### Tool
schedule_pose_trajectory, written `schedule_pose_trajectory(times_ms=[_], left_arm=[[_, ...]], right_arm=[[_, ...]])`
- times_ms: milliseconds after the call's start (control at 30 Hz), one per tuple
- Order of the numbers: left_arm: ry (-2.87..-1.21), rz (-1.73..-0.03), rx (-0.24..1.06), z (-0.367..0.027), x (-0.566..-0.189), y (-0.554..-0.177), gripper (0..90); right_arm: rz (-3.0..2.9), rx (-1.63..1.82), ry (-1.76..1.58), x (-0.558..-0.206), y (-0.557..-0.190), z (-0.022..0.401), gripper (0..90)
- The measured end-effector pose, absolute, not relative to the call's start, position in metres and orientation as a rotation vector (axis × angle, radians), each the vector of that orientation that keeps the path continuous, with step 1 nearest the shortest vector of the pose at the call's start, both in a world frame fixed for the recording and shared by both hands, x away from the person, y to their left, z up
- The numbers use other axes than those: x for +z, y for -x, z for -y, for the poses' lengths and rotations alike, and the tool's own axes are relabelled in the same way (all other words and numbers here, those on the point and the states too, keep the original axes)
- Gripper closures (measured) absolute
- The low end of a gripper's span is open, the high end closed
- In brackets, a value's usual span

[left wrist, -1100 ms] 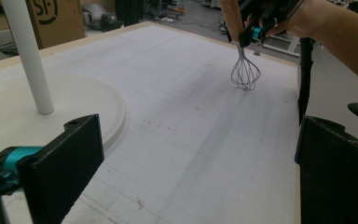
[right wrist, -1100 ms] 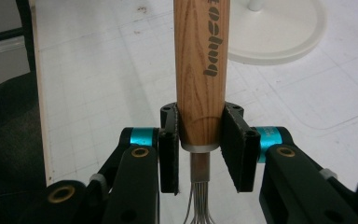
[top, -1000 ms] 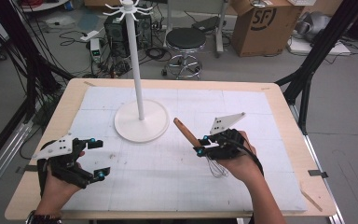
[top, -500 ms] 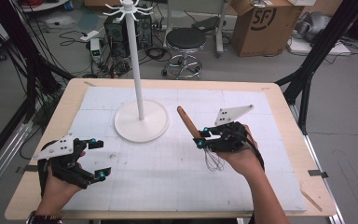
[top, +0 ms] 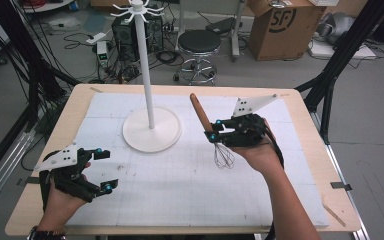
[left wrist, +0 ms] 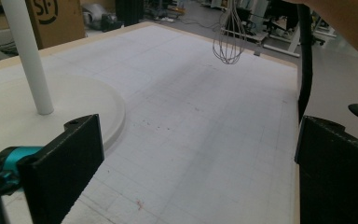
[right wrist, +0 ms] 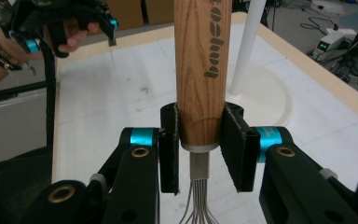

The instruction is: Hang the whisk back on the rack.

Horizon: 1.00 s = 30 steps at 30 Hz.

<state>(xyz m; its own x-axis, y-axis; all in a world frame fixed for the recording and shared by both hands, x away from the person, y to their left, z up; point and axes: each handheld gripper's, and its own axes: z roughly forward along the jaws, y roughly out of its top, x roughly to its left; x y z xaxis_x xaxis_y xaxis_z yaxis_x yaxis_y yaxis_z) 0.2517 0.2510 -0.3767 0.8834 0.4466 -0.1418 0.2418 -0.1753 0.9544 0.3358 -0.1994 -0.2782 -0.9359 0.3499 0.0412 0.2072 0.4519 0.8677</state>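
A whisk with a wooden handle (top: 200,111) and wire loops (top: 223,156) hangs above the white mat, handle up and leaning to the left. My right gripper (top: 214,129) is shut on the lower end of the handle (right wrist: 200,74), just above the wires (right wrist: 196,205). To its left stands a white rack with a round base (top: 152,131) and a tall pole (top: 144,70) topped with hooks. My left gripper (top: 103,170) rests open near the mat's front left, with nothing between its fingers; the wire loops (left wrist: 228,42) hang far ahead of it.
The wooden table (top: 310,150) carries a white gridded mat (top: 180,185). Behind the table stand a black stool (top: 199,42), a cardboard box (top: 280,25) and cables on the floor. Black frame legs (top: 340,60) rise at both sides.
My right gripper has lifted the whisk off the mat and swung its handle more upright. The wire loops now hang free. My left gripper has stayed put.
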Motion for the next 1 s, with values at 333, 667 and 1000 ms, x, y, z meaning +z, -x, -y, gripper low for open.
schedule_pose_trajectory(times_ms=[333, 667, 1000], left_arm=[[-1.766, -0.529, 0.191, -0.25, -0.379, -0.253, 1.6], [-1.769, -0.526, 0.187, -0.25, -0.379, -0.253, 1.6], [-1.775, -0.524, 0.176, -0.246, -0.381, -0.254, 1.6]], right_arm=[[-2.567, 1.487, -0.474, -0.253, -0.362, 0.194, 69.5], [-2.542, 1.5, -0.454, -0.23, -0.379, 0.186, 69.6], [-2.498, 1.567, -0.451, -0.211, -0.396, 0.179, 69.6]])
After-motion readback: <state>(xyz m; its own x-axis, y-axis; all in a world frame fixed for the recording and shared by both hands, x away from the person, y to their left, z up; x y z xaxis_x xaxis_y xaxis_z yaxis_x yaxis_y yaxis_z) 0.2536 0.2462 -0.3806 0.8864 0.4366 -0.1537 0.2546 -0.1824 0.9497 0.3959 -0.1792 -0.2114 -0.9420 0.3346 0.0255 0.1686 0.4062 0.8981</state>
